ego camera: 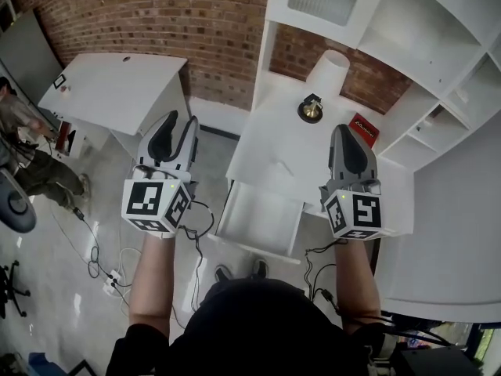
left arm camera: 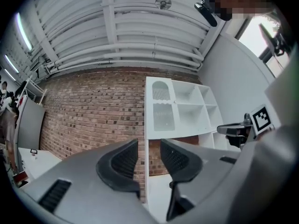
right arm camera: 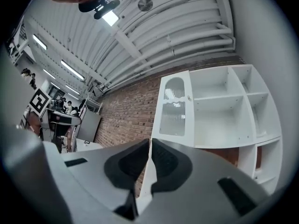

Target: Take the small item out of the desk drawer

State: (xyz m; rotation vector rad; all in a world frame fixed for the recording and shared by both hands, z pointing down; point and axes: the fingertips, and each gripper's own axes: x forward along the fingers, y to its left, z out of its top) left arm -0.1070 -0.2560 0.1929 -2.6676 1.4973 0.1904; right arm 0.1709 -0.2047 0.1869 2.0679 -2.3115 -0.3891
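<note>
Grippers held level, clear above the open drawer.
Left gripper (ego camera: 180, 124) jaws slightly apart, right gripper (ego camera: 347, 131) jaws pressed together, both empty. Drawer (ego camera: 262, 218) looks bare; small brass item (ego camera: 311, 110) stands on desk (ego camera: 274, 147), probably already taken out.

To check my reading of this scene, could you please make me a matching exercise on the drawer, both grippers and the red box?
Things:
1 drawer
2 left gripper
3 right gripper
4 red box

States or places:
A jaws together
B on the desk, by the shelves
C pulled out
D jaws apart

Pairs: 1-C; 2-D; 3-A; 4-B
</note>
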